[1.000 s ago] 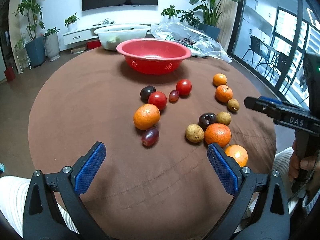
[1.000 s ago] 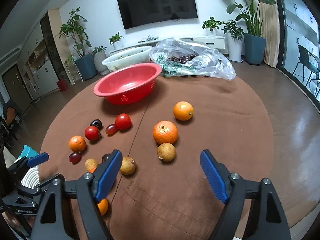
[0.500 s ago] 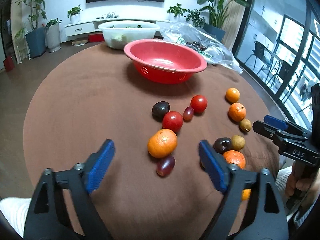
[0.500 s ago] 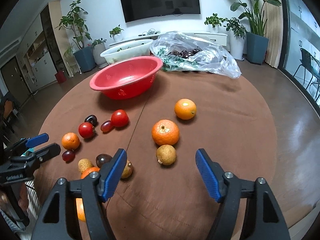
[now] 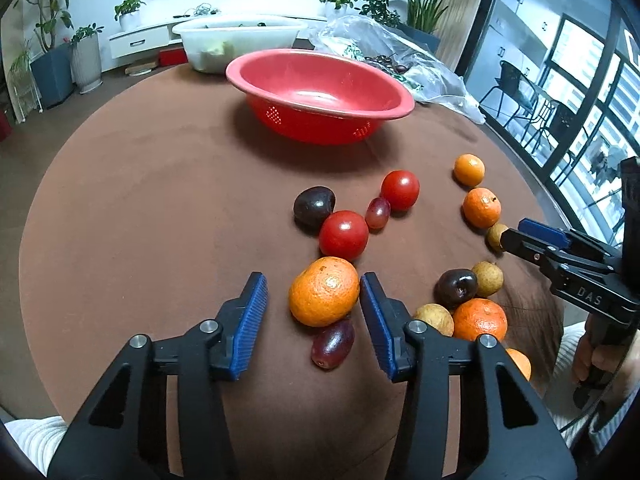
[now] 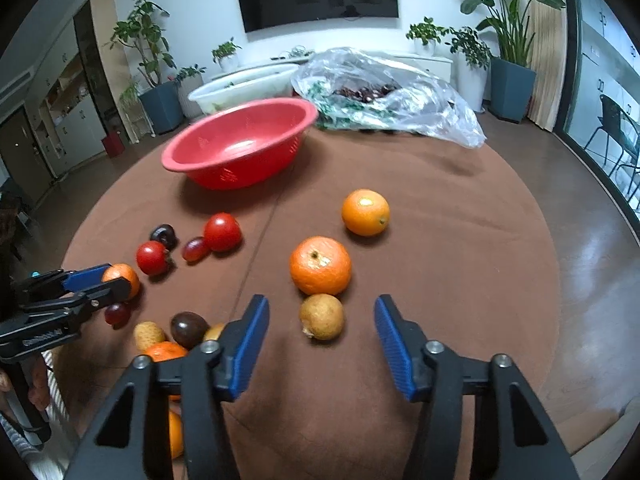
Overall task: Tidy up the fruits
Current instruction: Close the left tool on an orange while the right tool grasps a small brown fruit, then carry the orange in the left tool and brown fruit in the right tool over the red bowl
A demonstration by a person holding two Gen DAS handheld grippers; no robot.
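Note:
Loose fruit lies on a round brown table (image 5: 140, 220). My left gripper (image 5: 314, 308) is open around an orange mandarin (image 5: 324, 297); its right pad touches the fruit, the left pad stands apart. A purple grape (image 5: 333, 342) lies just below. Two red tomatoes (image 5: 343, 235) (image 5: 400, 189) and a dark plum (image 5: 314, 205) lie beyond. My right gripper (image 6: 320, 334) is open around a tan longan (image 6: 322, 316), not touching it. A mandarin (image 6: 320, 266) and an orange (image 6: 365, 212) lie behind it. The red basin (image 5: 320, 96) is empty.
A white tub (image 5: 240, 42) and a clear plastic bag of dark fruit (image 6: 384, 96) sit behind the basin. More fruit, mandarins, longans and a plum (image 5: 456, 287), clusters at the table's near edge between the grippers.
Both grippers have moved forward and lower over the table and their jaws have narrowed. The left one now brackets the mandarin, the right one the longan.

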